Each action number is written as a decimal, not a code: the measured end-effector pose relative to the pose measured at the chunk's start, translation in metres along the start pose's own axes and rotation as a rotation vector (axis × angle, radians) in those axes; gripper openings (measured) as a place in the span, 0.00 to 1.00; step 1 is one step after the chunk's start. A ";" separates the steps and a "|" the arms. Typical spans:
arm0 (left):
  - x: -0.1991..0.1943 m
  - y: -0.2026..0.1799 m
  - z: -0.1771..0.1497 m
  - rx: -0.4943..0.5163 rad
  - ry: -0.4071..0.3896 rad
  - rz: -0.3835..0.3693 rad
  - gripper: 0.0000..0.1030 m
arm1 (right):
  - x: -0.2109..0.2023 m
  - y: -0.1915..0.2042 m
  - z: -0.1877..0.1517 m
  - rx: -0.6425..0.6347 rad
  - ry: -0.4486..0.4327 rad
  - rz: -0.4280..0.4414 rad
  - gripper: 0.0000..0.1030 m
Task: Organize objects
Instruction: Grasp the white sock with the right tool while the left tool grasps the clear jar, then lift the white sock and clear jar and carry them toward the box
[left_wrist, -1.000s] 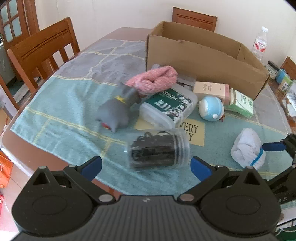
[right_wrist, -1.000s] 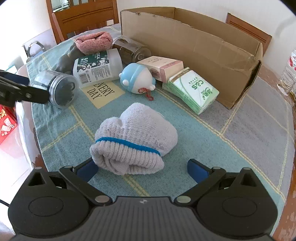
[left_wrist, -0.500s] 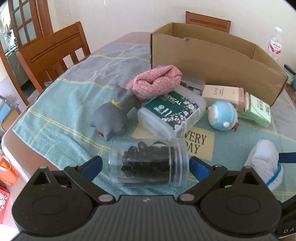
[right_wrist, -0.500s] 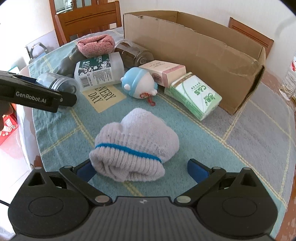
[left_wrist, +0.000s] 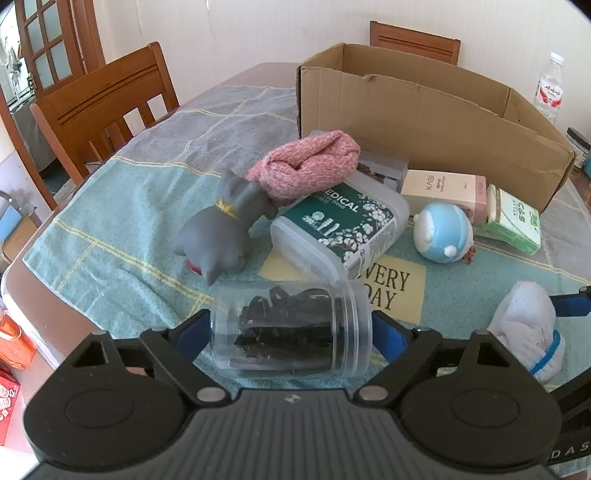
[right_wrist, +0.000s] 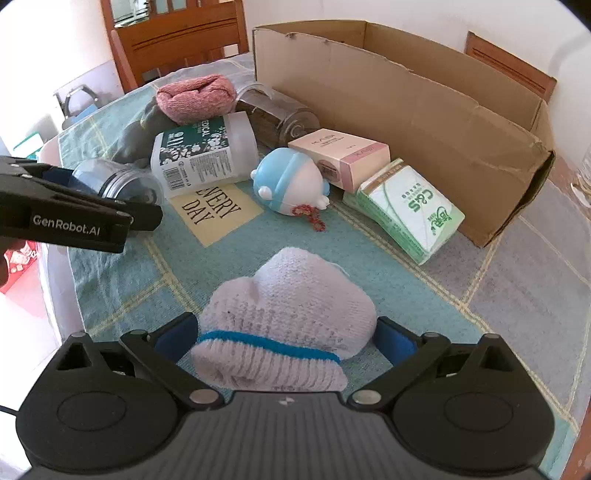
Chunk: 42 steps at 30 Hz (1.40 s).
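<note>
- We find the left gripper (left_wrist: 290, 328) set around the jar (left_wrist: 291, 328), which lies on its side at the cloth's near edge. The jaws sit wide, one pad at the base end, one at the lid end; we cannot tell whether they touch it yet.
- The right gripper (right_wrist: 284, 338) straddles the white sock (right_wrist: 284, 317) at 6 o'clock in its view, jaws wide, pads beside the bundle's flanks, not visibly pressing.
- The box (left_wrist: 424, 122) stands open at 12 o'clock, behind the clutter.
- Judgement: both pickups are at the closing stage. We would close the left slowly, since the smooth round jar may roll or slip endwise; gripping across base and lid needs square contact.
- The sock is soft; we would close deep enough to catch the bulk, not just a loose fold.
- The right view alone shows the second jar (right_wrist: 280, 110) lying against the box wall and the left gripper's outer side.
- The left view alone shows the jar's dark contents and the grey toy (left_wrist: 221, 229) clearly.
</note>
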<state>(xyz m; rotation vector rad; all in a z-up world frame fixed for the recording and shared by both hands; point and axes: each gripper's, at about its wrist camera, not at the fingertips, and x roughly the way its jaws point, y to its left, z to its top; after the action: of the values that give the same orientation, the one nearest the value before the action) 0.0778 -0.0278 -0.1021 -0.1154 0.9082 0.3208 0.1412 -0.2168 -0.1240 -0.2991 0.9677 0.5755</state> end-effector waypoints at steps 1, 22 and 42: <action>0.000 0.000 0.000 0.001 0.004 0.000 0.84 | 0.000 0.001 0.001 -0.001 0.001 -0.002 0.97; -0.014 0.006 0.020 0.172 0.052 -0.105 0.73 | -0.028 -0.010 0.020 0.056 0.036 -0.025 0.76; -0.071 -0.040 0.125 0.397 0.007 -0.314 0.73 | -0.112 -0.063 0.081 0.165 -0.082 -0.063 0.76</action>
<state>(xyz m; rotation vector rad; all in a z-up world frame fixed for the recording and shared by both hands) 0.1445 -0.0528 0.0295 0.1078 0.9294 -0.1540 0.1852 -0.2654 0.0130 -0.1566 0.9175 0.4439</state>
